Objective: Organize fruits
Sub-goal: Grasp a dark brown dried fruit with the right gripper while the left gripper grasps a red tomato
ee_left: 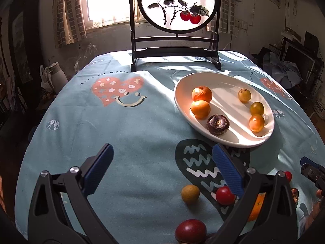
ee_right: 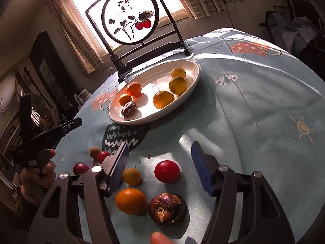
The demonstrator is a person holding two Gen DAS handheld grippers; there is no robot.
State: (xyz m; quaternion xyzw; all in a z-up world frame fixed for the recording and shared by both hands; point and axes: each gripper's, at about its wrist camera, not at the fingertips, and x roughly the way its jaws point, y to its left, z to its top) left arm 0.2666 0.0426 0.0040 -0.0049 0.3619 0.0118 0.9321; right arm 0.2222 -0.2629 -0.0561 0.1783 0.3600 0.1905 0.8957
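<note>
A white oval plate (ee_left: 205,79) (ee_right: 193,69) holds two oranges (ee_left: 201,94), three small yellow fruits (ee_left: 257,108) and a dark brown fruit (ee_left: 217,124). On the cloth near me lie loose fruits: a red one (ee_right: 167,171), an orange (ee_right: 131,200), a dark brown one (ee_right: 166,207), a small yellow one (ee_right: 131,176), and small red ones (ee_left: 224,195). My left gripper (ee_left: 162,170) is open and empty above the cloth. My right gripper (ee_right: 160,162) is open and empty, with the red fruit between its fingers' line.
A dark wooden stand with a round painted screen (ee_left: 176,4) stands at the table's far edge, behind the plate. The table is round under a light blue patterned cloth (ee_left: 121,134). Furniture and clutter ring the room.
</note>
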